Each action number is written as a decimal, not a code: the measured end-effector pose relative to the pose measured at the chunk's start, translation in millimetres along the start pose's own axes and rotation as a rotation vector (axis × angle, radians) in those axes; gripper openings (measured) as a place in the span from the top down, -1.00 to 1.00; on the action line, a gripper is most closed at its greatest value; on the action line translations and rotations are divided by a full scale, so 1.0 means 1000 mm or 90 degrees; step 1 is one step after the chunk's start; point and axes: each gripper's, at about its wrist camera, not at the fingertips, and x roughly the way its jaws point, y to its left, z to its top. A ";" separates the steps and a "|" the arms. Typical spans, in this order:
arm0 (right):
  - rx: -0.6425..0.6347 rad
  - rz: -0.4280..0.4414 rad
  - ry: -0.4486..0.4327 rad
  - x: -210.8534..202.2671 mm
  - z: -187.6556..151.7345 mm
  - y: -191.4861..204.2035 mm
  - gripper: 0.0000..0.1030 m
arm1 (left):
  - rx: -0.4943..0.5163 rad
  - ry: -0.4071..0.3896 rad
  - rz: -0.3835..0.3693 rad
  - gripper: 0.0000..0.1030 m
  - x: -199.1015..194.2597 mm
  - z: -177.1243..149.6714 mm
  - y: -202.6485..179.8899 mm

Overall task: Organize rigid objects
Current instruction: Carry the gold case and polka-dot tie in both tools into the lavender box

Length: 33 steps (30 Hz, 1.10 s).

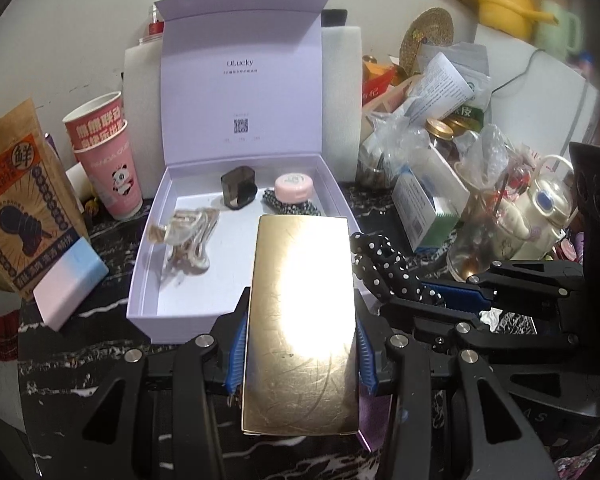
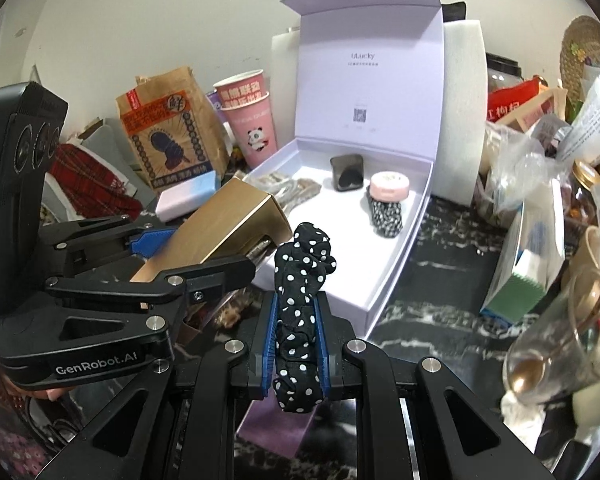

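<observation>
We've got the gold case (image 1: pixel 300 320) pinched in the left gripper (image 1: pixel 300 344), long axis pointing at the lavender box (image 1: pixel 180 280) just ahead. Right gripper (image 2: pixel 296 344), clamped on the polka-dot scrunchie (image 2: pixel 300 300), probably sits slightly farther from that box.

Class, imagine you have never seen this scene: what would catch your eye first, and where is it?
The shiny gold box, clamped in the left hand-held gripper, fills the foreground. Beside it, the right hand-held gripper pinches a black polka-dot scrunchie. Behind both, an open lilac box sits amid clutter.
</observation>
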 end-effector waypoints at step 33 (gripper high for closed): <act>-0.002 -0.026 0.000 0.061 0.048 -0.044 0.67 | -0.001 0.034 0.013 0.15 0.069 0.049 0.041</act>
